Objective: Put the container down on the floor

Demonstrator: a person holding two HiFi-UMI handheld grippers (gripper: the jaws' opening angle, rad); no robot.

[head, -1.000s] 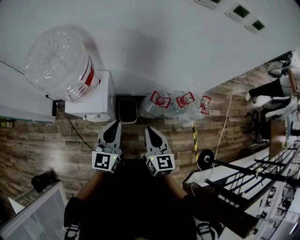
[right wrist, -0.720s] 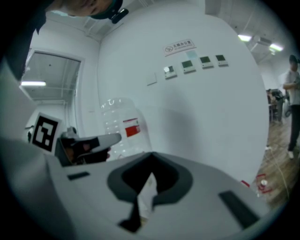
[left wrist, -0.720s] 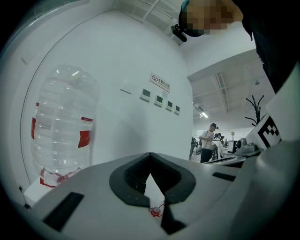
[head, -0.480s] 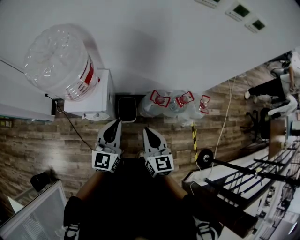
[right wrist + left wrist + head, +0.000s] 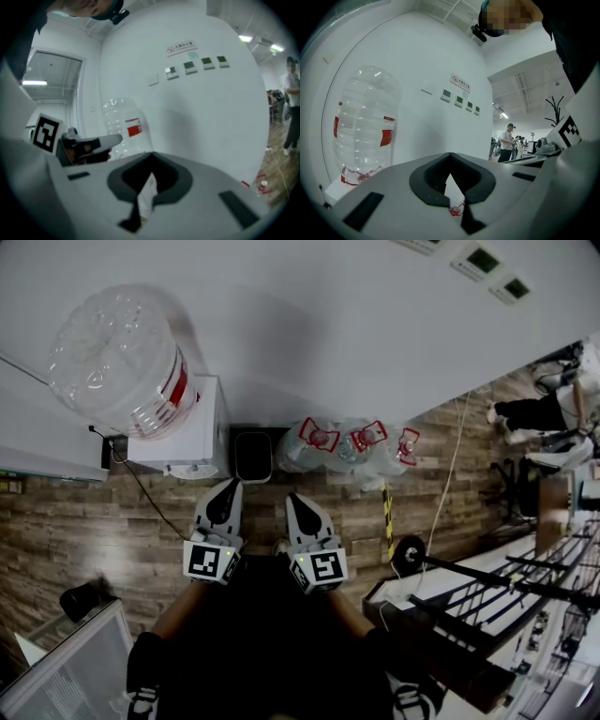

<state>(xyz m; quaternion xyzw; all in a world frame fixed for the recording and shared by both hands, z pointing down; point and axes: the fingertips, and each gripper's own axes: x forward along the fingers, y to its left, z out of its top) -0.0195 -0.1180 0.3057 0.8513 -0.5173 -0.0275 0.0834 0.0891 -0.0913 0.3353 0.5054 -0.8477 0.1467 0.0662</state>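
The big clear water bottle [image 5: 117, 362] sits upside down on the white water dispenser [image 5: 202, 432], up off the wooden floor [image 5: 84, 531]. Three smaller water jugs [image 5: 352, 451] stand on that floor by the wall. The left gripper [image 5: 227, 491] and right gripper [image 5: 297, 504] hang side by side, both claws closed with nothing in them. Almost nothing has moved in the last second, so no container is being carried. A jug may already be the one set down.
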